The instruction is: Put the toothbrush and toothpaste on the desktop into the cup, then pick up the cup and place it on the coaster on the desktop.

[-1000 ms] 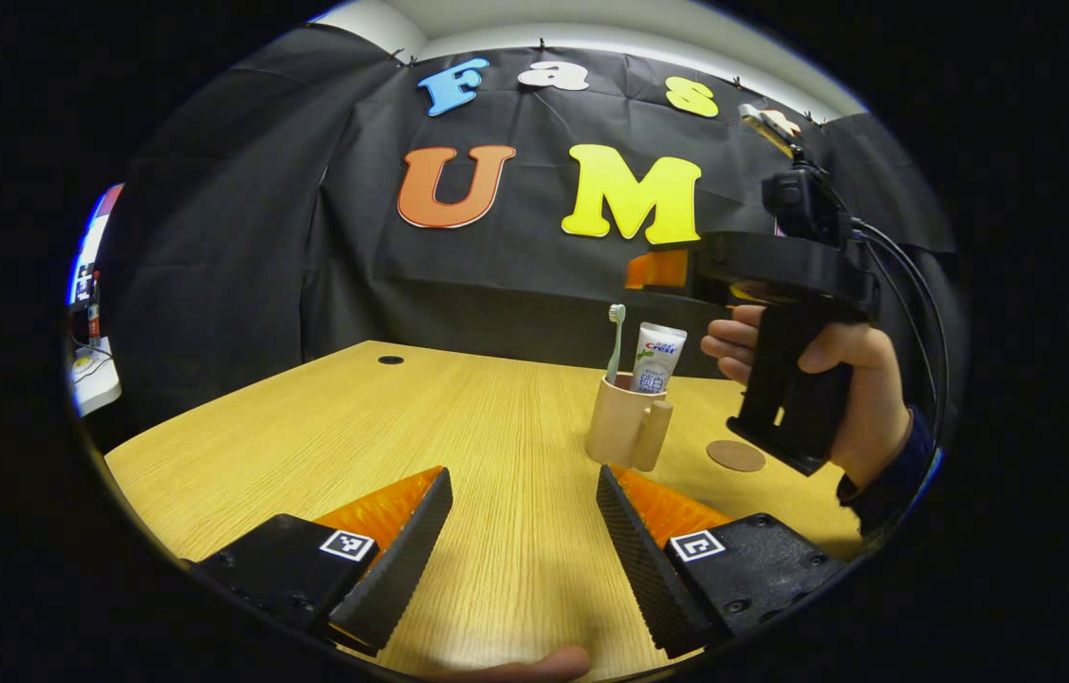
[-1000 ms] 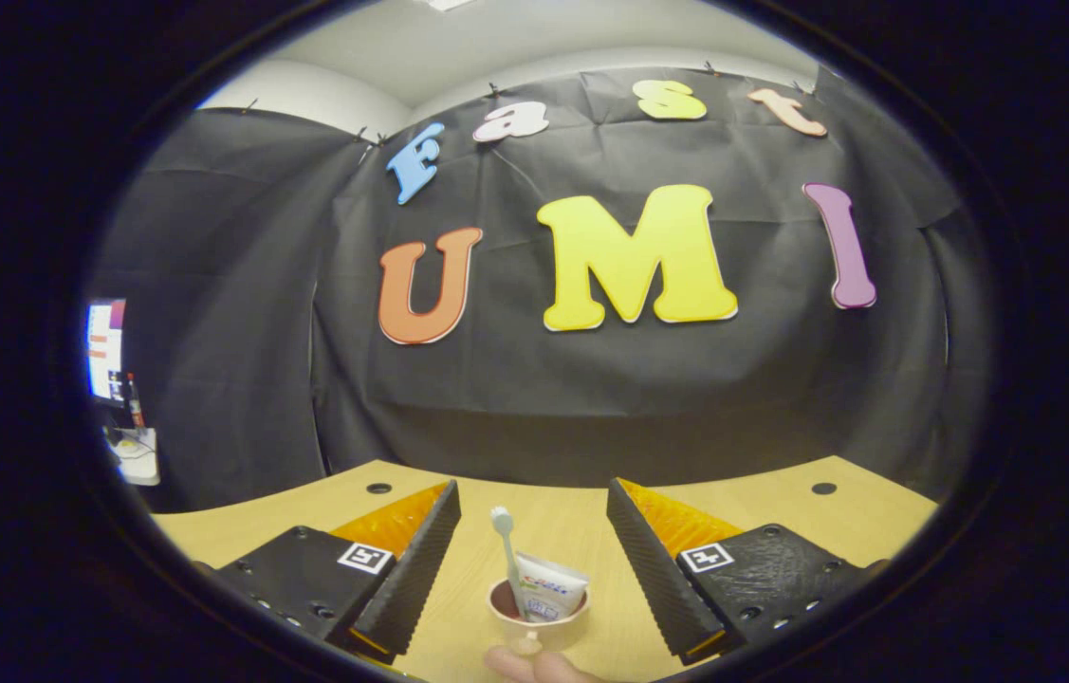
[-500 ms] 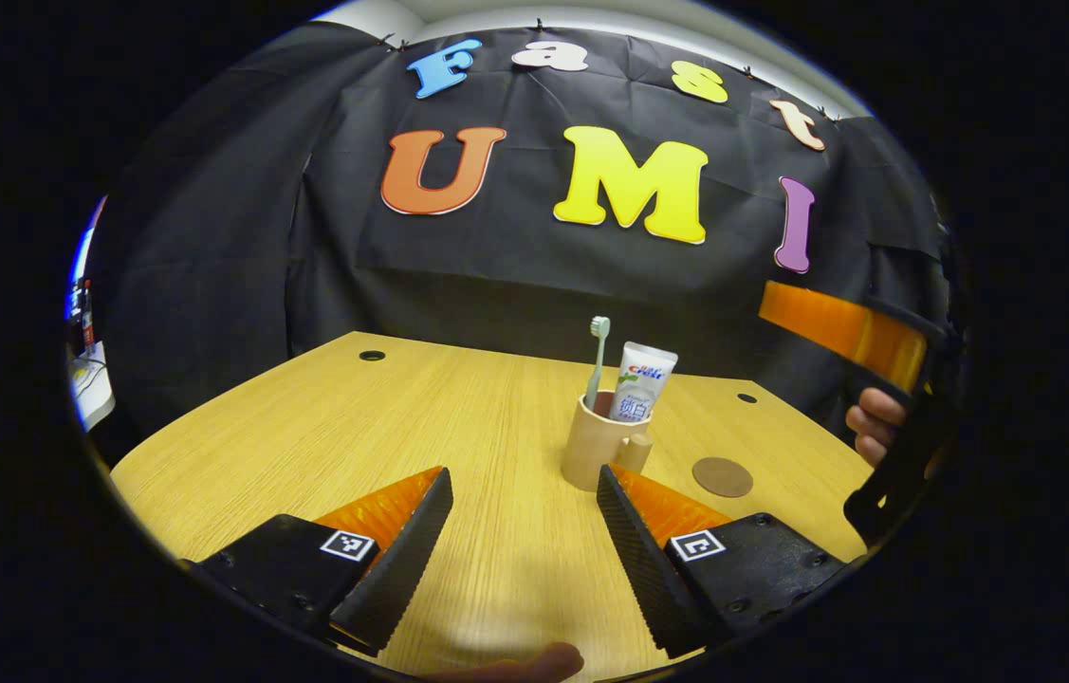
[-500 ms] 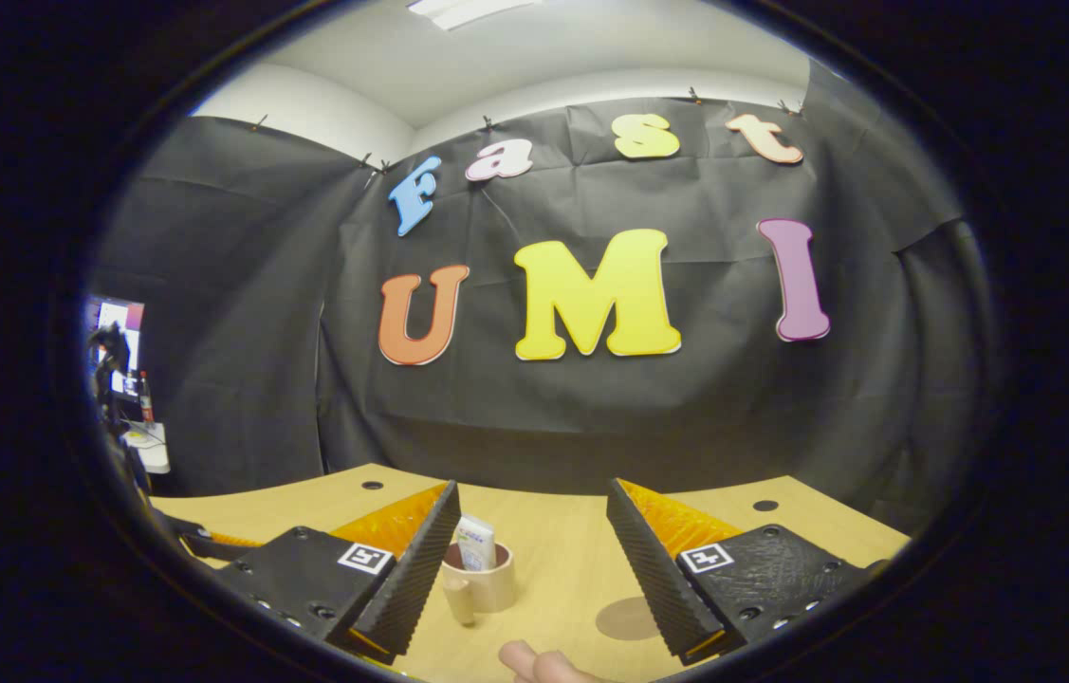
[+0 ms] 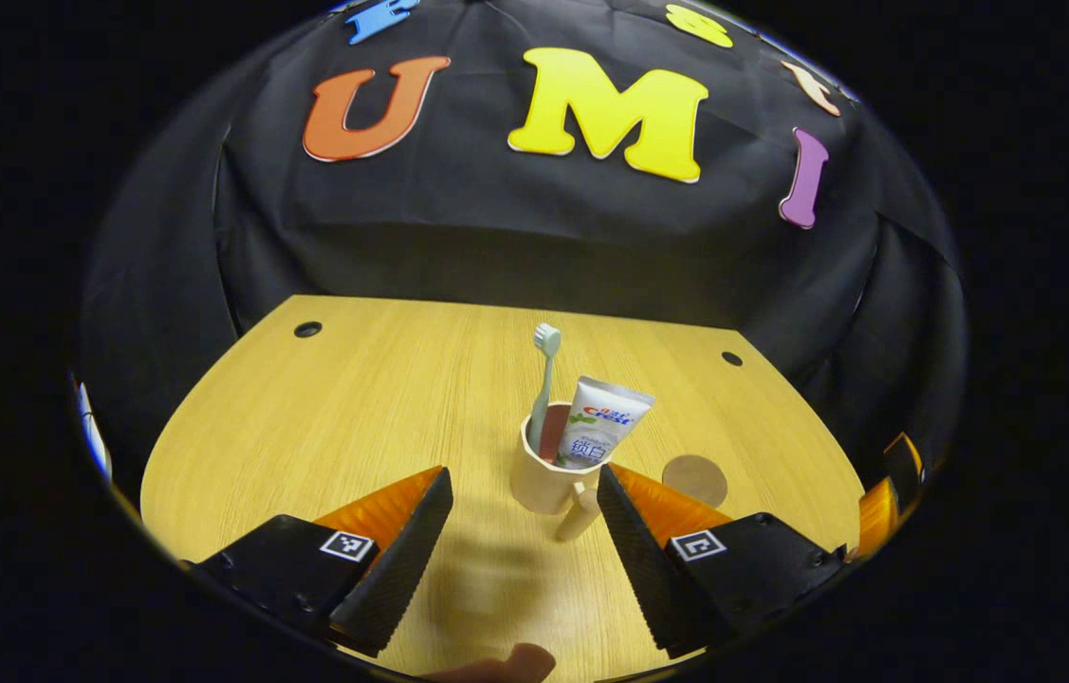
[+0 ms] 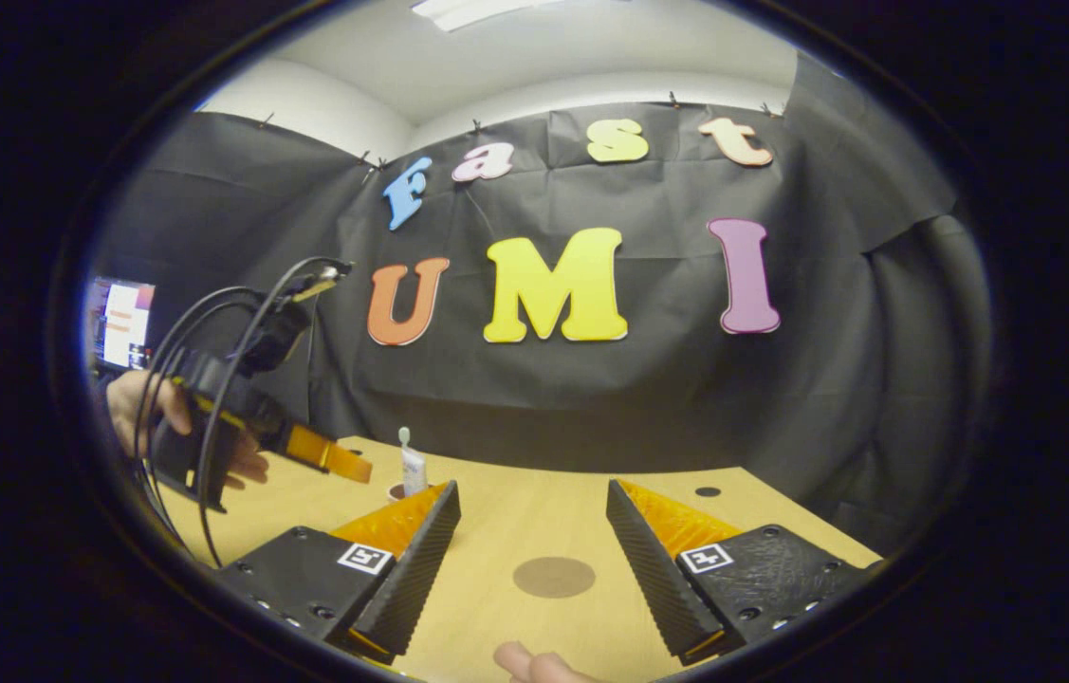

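Both views low over the desk (image 5: 382,398) (wallward), sharing the coaster (image 6: 553,576).

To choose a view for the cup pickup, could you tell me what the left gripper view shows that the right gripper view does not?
Left gripper view: the cup in full, handle included, just ahead of the open left gripper.
Right gripper view: the left gripper from the side, held in a hand, a monitor, and the open right gripper.
Both: toothbrush and toothpaste standing in the cup, the bare coaster, the desk.
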